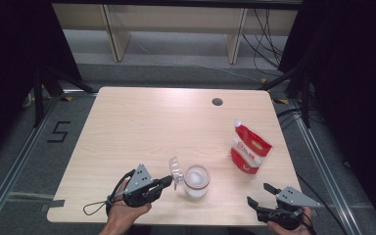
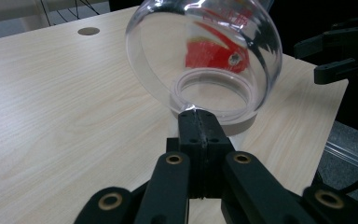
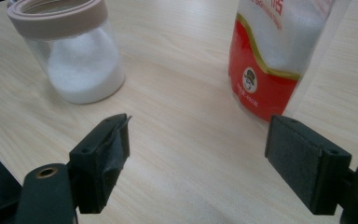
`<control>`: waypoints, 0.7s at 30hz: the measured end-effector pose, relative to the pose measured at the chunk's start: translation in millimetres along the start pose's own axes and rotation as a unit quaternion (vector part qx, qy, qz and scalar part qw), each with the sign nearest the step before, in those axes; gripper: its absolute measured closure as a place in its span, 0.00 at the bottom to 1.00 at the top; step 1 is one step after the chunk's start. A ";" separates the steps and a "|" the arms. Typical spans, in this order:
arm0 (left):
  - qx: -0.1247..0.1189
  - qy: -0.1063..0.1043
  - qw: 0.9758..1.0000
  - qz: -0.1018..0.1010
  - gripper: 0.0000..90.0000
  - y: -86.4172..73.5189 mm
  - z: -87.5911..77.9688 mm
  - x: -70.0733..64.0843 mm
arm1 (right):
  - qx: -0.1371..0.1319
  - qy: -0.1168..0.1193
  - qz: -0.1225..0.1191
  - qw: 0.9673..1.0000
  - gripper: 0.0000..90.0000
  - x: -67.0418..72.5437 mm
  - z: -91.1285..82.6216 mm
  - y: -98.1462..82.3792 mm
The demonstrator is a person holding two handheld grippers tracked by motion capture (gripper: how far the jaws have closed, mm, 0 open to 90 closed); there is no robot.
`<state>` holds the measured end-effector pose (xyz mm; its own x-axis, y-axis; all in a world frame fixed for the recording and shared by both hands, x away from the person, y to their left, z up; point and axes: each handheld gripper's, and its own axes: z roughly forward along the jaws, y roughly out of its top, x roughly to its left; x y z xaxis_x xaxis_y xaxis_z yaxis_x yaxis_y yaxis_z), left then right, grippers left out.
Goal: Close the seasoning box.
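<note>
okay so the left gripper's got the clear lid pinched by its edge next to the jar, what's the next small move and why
Probably carry the clear lid a little aside and set it on the bare table. The left gripper is shut on its rim, tilted up beside the open jar of white grains, while the right gripper waits open, facing the red pouch, likely for pouring.

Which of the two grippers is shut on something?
The left gripper: its jaws are pinched on the rim of the clear lid beside the jar. The right gripper stands open, holding nothing.
</note>
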<state>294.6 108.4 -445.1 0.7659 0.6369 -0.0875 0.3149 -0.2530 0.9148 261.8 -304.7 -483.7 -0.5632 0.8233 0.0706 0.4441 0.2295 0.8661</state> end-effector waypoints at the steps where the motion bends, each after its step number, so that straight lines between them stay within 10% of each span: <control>1: 0.000 0.000 1.000 0.001 0.99 0.5 0.3 0.1 | 0.001 0.002 0.004 1.000 0.25 0.5 -0.7 0.2; 21: 0.002 -0.001 1.000 -0.001 0.99 6.3 6.9 -0.9 | 0.000 0.003 0.004 1.000 0.26 0.9 0.4 0.1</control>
<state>299.8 101.3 -442.0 0.7668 0.6354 -0.0903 0.3189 -0.2551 0.9128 261.6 -303.7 -483.7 -0.5646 0.8215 0.0804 0.4486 0.2236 0.8653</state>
